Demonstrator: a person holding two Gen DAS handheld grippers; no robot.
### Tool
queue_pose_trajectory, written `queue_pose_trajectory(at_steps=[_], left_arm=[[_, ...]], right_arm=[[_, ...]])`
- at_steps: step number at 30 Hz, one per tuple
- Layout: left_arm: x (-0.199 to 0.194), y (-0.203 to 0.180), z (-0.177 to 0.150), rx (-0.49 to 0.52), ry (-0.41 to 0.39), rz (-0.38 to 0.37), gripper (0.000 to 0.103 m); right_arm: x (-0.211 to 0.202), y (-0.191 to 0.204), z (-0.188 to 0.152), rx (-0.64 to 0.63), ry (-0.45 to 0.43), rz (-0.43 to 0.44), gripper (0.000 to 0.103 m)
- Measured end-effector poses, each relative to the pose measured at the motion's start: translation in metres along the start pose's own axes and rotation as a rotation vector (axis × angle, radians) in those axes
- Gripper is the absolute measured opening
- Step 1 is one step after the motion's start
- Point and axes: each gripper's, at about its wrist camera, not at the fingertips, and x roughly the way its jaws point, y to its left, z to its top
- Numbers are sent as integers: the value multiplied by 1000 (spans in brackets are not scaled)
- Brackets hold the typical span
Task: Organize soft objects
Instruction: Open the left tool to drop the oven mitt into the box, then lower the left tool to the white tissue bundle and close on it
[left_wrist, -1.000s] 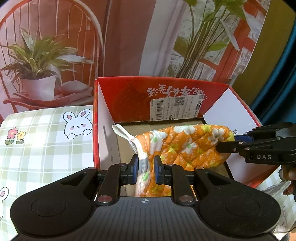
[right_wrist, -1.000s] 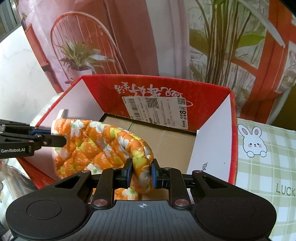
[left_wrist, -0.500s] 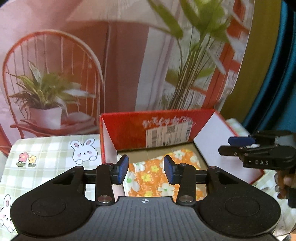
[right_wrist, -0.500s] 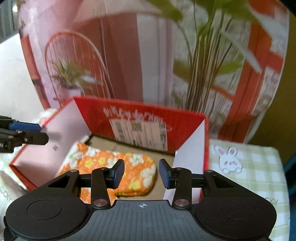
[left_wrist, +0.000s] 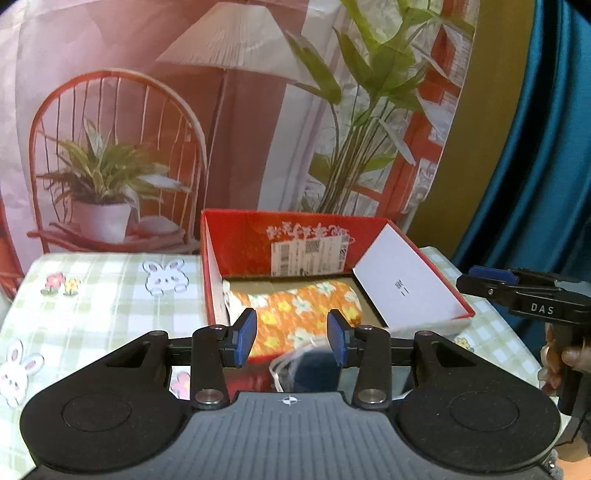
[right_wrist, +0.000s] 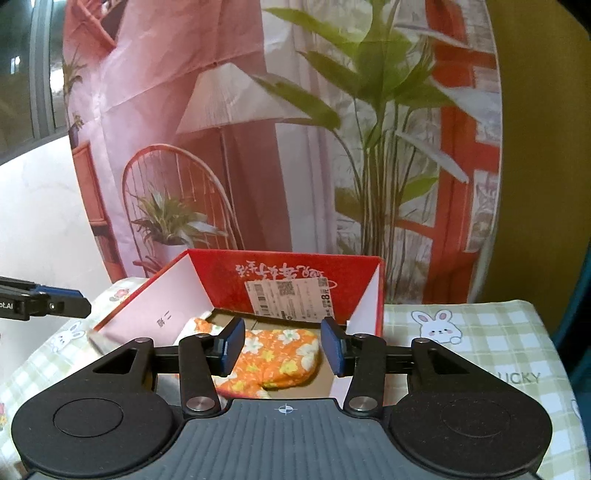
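An orange floral oven mitt (left_wrist: 299, 314) lies flat on the bottom of the red cardboard box (left_wrist: 240, 236); it also shows in the right wrist view (right_wrist: 280, 350) inside the same box (right_wrist: 221, 273). My left gripper (left_wrist: 291, 341) is open and empty, held above and in front of the box. My right gripper (right_wrist: 282, 345) is open and empty too, likewise above the box's near side. Each gripper sees the other at the edge of its view, the right one (left_wrist: 491, 282) and the left one (right_wrist: 62, 304).
The box stands on a green checked tablecloth with bunnies (left_wrist: 110, 306), (right_wrist: 480, 332). A dark blue round thing with white cord (left_wrist: 314, 373) lies blurred just below my left fingers. A printed backdrop of a chair, lamp and plants (left_wrist: 221, 110) hangs behind.
Both grippers opened and let go of the mitt, which dropped flat into the box. Both have since pulled back and up, away from the box.
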Motion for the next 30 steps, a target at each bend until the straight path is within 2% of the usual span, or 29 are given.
queue_pose_trajectory(at_steps=[7,13,30], left_arm=[[1,-3,-15,-36,22,-48,44],[10,-4,-30,-61,75,-71,44],[29,3,-36,-96,129,-56,44]], right_arm=[[-19,2,-17,-20,-4,20,44],[-21,8,-30,-14,34,49,44],[-25,6,-42,6,53,57,50]])
